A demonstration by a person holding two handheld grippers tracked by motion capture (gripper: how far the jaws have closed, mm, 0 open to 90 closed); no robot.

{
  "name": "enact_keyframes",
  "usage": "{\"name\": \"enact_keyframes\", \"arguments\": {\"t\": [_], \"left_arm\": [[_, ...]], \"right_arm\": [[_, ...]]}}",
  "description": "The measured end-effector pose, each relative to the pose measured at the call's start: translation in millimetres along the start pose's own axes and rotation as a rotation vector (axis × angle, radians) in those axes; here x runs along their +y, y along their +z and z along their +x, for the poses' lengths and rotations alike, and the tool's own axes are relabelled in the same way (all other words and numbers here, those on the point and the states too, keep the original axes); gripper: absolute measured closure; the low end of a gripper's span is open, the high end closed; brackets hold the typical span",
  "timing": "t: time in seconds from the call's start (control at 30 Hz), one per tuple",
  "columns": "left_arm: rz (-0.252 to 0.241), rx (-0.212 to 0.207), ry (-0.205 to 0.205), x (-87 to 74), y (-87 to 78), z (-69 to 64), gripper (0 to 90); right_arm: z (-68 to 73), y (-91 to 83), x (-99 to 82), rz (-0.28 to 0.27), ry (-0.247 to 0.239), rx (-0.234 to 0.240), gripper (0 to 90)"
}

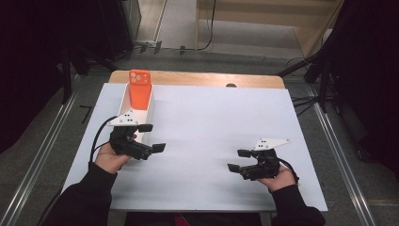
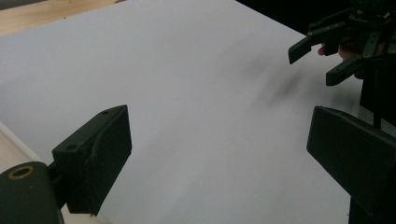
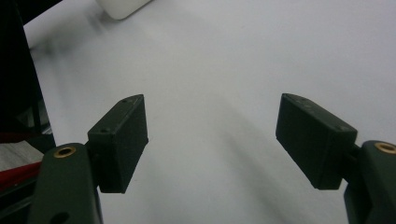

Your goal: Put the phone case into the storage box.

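Note:
An orange phone case (image 1: 139, 87) leans upright in a narrow white box (image 1: 151, 106) at the table's back left. My left gripper (image 1: 152, 137) hovers just in front of and beside that box, open, with nothing between its jaws. From the left gripper view the left gripper (image 2: 219, 154) spans bare white sheet. My right gripper (image 1: 237, 160) sits low at the front right, pointing left, open and empty. The right gripper view has the right gripper (image 3: 212, 140) over plain sheet too. Farther off in the left gripper view, the right gripper (image 2: 327, 53) appears at the top right.
A white sheet (image 1: 211, 127) covers most of the wooden table (image 1: 197, 78), whose bare strip runs along the back edge. A corner of the white box (image 3: 122, 7) appears in the right gripper view. Dark stands and cables flank the table on the floor.

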State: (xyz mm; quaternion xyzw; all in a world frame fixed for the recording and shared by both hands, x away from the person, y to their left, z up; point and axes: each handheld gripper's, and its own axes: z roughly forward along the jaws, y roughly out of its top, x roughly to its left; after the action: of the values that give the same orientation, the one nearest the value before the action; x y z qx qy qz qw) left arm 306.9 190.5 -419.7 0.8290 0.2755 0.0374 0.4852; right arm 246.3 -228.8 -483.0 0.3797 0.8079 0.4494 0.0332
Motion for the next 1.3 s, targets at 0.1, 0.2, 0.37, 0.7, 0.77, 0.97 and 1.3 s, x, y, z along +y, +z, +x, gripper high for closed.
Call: {"name": "enact_keyframes", "arguments": {"t": [0.1, 0.2, 0.37, 0.7, 0.77, 0.97, 1.3], "left_arm": [[0.008, 0.001, 0.019, -3.5, -1.2, -3.1, 6.8], [0.004, -0.003, 0.030, -7.0, -3.2, -6.4, 6.8], [0.004, -0.012, 0.017, -13.5, -5.3, -9.3, 6.8], [0.002, -0.036, 0.004, -27.7, -10.3, -18.5, 6.8], [0.008, -0.032, 0.007, -30.0, -9.8, -19.7, 6.8], [0.027, -0.020, 0.022, -36.8, -10.7, -23.2, 6.8], [0.059, -0.012, 0.032, -50.8, -10.3, -27.5, 6.8]], "right_arm": [[-0.1, -0.1, -0.1, 0.000, 0.001, 0.000, 23.7], [0.0, -0.2, 0.1, 0.001, 0.001, -0.002, 23.7], [0.5, 0.0, 0.2, -0.002, -0.004, -0.002, 23.7], [1.0, -0.6, -0.3, 0.000, -0.008, -0.003, 23.7], [1.0, -0.6, -0.2, 0.001, -0.008, -0.004, 23.7], [1.5, 0.1, -0.2, 0.002, -0.006, -0.004, 23.7], [1.5, 0.0, -0.4, 0.002, -0.007, -0.002, 23.7]]}}
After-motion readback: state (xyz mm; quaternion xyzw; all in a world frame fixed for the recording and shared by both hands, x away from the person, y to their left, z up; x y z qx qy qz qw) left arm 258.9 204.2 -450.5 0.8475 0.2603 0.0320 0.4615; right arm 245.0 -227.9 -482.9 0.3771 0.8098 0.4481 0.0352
